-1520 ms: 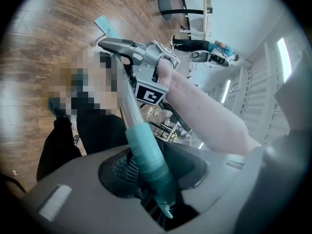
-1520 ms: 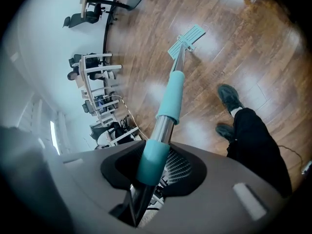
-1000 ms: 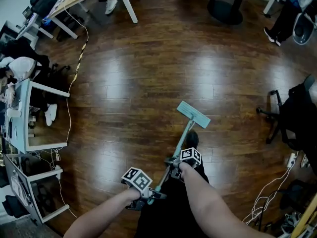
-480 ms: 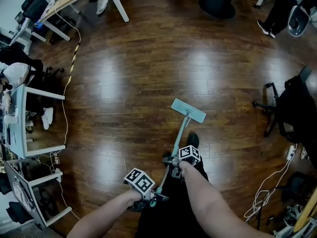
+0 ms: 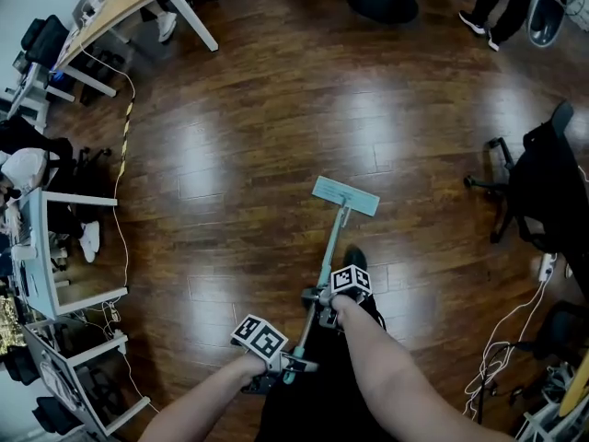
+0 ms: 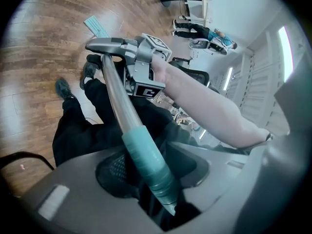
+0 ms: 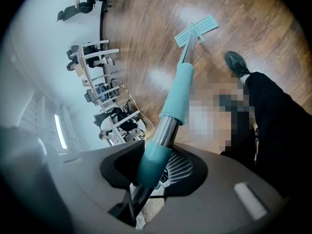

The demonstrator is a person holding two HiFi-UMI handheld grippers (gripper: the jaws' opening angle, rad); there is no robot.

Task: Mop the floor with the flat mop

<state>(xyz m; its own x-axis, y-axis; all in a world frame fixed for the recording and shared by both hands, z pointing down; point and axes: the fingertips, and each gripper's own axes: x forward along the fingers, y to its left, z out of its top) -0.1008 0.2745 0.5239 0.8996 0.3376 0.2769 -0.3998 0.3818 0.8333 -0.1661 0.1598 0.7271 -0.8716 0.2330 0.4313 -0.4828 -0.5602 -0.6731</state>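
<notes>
The flat mop's teal head [image 5: 345,196] lies flat on the wooden floor ahead of me, and its pole [image 5: 324,261] slants back toward my body. My right gripper [image 5: 324,304] is shut on the pole's mid part. In the right gripper view the right gripper [image 7: 151,172] clamps a teal sleeve, with the mop head [image 7: 196,31] far down the pole. My left gripper [image 5: 281,368] is shut on the pole's teal top end. In the left gripper view the left gripper [image 6: 153,172] holds that teal end [image 6: 146,160], and the right gripper's marker cube [image 6: 153,45] shows further up the pole.
My dark shoe [image 5: 354,258] stands just behind the mop head. White desks [image 5: 55,238] and a floor cable [image 5: 120,182] line the left side. A black office chair [image 5: 543,182] stands at the right with cables [image 5: 502,366] below it. Another person's feet [image 5: 479,21] are far ahead.
The mop head has slid a little up and to the left in the head view and lies more level across it. Both grippers moved slightly with the pole; both grips are unchanged.
</notes>
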